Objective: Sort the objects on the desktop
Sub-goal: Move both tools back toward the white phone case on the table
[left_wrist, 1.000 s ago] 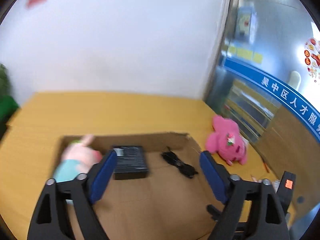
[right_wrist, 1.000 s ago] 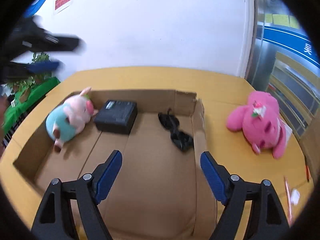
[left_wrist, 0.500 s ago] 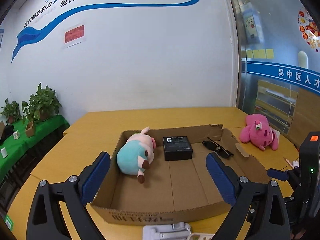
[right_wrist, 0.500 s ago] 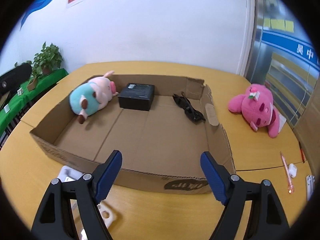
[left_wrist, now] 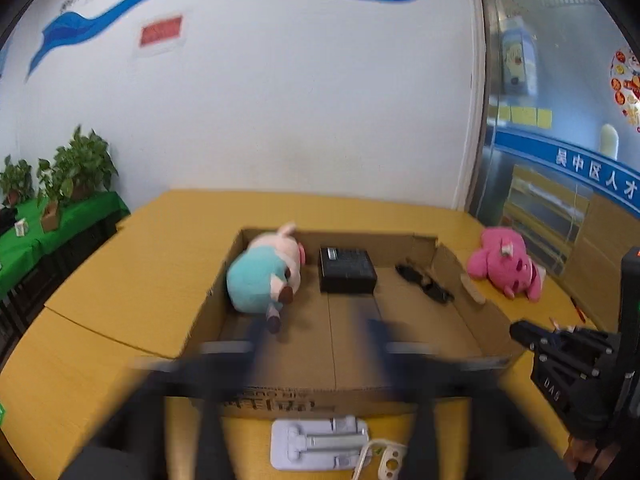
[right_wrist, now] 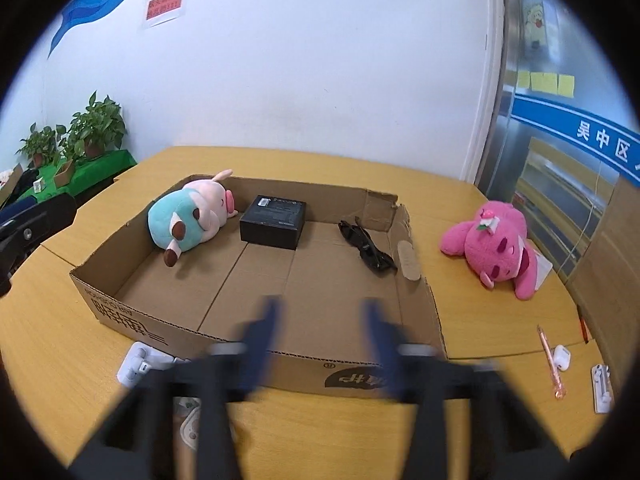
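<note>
Between picks: both grippers, left [left_wrist: 316, 340] and right [right_wrist: 320, 328], snapping closed on nothing just short of the cardboard box [right_wrist: 304, 368], pink plush [right_wrist: 496, 244] unsorted on the surface right of it, calling for reopening and reaching.

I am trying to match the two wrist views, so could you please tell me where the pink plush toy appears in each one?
Left wrist view: the pink plush toy lies at the right on the yellow table, outside the cardboard box.
Right wrist view: it lies right of centre, again outside the box's right wall.
Shared landmark: the black box inside the cardboard box, left of the toy.
</note>
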`<state>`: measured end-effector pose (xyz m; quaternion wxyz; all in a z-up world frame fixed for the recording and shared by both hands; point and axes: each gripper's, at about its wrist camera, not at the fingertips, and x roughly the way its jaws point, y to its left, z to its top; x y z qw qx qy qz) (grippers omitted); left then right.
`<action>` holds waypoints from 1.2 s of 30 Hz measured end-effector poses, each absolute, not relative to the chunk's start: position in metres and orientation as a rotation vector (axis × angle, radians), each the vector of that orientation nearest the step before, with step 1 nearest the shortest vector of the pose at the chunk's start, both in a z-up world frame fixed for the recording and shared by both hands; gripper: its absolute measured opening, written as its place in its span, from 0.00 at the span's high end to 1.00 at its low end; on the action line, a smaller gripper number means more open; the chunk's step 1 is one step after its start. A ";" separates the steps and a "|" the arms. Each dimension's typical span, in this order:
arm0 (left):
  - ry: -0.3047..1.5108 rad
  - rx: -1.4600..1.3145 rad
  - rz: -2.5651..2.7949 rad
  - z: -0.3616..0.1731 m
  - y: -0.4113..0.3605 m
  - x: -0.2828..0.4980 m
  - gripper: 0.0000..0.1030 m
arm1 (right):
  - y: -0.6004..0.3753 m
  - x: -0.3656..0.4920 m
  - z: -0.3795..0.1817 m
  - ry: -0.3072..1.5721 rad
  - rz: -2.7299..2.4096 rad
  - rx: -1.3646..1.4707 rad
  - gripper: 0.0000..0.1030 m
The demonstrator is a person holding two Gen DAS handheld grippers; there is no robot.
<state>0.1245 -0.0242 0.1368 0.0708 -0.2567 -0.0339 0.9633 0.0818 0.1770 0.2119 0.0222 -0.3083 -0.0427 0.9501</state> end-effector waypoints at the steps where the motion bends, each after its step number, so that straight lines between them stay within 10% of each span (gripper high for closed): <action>1: -0.110 -0.819 2.879 0.133 -0.025 0.120 0.97 | 0.179 0.081 0.211 -0.118 2.937 -0.961 0.95; 4: -0.141 -0.834 2.894 0.125 -0.028 0.119 0.84 | 0.183 0.079 0.207 -0.099 2.923 -0.994 0.92; 5: -0.156 -0.838 2.893 0.125 -0.029 0.119 0.44 | 0.184 0.077 0.205 -0.083 2.924 -1.010 0.71; 6: -0.174 -0.845 2.888 0.124 -0.028 0.119 0.22 | 0.185 0.076 0.203 -0.066 2.923 -1.018 0.33; 7: -0.179 -0.820 2.897 0.125 -0.028 0.122 0.03 | 0.186 0.077 0.202 -0.057 2.926 -1.010 0.18; 36: 0.031 -1.003 2.759 0.067 -0.024 0.160 0.04 | 0.189 0.096 0.117 0.152 2.913 -1.428 0.14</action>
